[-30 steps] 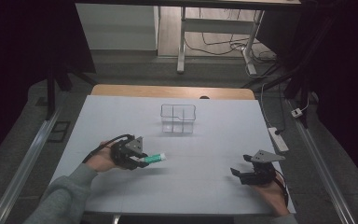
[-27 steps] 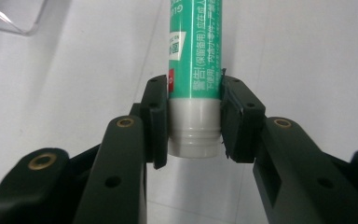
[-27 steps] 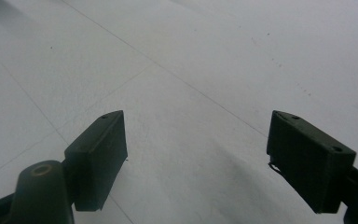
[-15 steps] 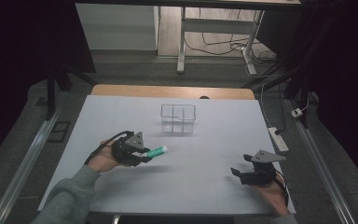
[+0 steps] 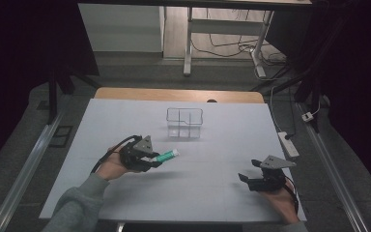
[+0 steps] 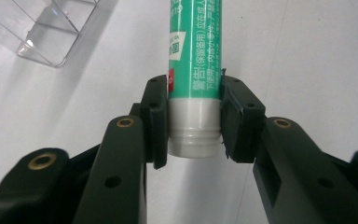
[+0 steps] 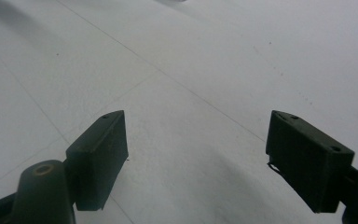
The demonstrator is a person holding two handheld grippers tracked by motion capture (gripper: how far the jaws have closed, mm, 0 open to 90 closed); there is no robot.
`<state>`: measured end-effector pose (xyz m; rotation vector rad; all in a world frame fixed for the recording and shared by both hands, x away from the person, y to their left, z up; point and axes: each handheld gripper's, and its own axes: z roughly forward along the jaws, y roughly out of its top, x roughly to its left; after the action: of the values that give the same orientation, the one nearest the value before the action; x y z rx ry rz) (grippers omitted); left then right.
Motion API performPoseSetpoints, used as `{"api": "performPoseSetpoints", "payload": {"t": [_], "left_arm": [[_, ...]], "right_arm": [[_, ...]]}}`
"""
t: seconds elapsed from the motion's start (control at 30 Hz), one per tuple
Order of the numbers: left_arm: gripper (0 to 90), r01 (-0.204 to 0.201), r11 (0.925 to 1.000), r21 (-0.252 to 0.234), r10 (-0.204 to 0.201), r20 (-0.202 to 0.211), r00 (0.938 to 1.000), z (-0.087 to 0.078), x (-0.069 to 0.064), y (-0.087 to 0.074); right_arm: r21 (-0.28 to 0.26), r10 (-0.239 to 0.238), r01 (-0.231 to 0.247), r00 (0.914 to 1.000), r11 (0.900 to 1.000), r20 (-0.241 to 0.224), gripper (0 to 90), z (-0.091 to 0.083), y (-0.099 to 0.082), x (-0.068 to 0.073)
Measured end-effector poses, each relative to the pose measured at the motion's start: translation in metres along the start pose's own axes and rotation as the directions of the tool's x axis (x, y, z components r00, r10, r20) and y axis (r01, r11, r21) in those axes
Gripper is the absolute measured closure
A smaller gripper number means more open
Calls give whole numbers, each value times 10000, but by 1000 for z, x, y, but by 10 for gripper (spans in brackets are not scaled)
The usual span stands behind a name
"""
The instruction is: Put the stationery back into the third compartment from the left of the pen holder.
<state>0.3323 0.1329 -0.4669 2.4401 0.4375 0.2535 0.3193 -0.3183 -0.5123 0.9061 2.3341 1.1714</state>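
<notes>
While my left claw (image 6: 193, 119) presses its two black pads against the sides of the green and white tube (image 6: 195, 70), the tube sits firmly pinched between them, the jaws about halfway closed and squeezed onto its white capped end. That white end pokes back toward my palm, and the green printed body runs straight out ahead of the pads, away from me. From above, the tube (image 5: 166, 155) sticks out of the left claw (image 5: 150, 159) toward the middle of the table, level or nearly so, its far tip pale. I cannot tell from the high view whether it clears the tabletop or just brushes it, though a shadow lies below my hand.

Ahead of the left claw and off to one side stands a clear plastic organiser (image 5: 185, 123) with several compartments, well apart from the tube's tip; a corner of it (image 6: 51, 32) shows at the upper left of the left gripper view.

My right claw (image 7: 196, 158) is far off to the other side, its jaws standing wide apart with bare tabletop between them. In the high view the right claw (image 5: 251, 179) rests low near the table's near edge, grey plate on top.

Everything sits on the white table (image 5: 222, 159), with a strip of wood at its far edge.
</notes>
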Motion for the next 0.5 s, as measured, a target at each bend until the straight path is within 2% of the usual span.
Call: {"api": "performPoseSetpoints", "payload": {"t": [0.13,0.3,0.5], "left_arm": [[646,145,9999,19,-144,-132,9998,4,-2,6],[646,95,9999,64,-93,-212,9997,12,-6,13],[647,-56,9998,166,61,-346,9994,22,-9,25]], "right_arm": [[-53,-177,177,9998,9998,-15,201,0,2,3],[-240,-534,539,9984,9983,196,222,1,4,11],[-250,-566,567,9984,9981,19,233,5,8,15]]}}
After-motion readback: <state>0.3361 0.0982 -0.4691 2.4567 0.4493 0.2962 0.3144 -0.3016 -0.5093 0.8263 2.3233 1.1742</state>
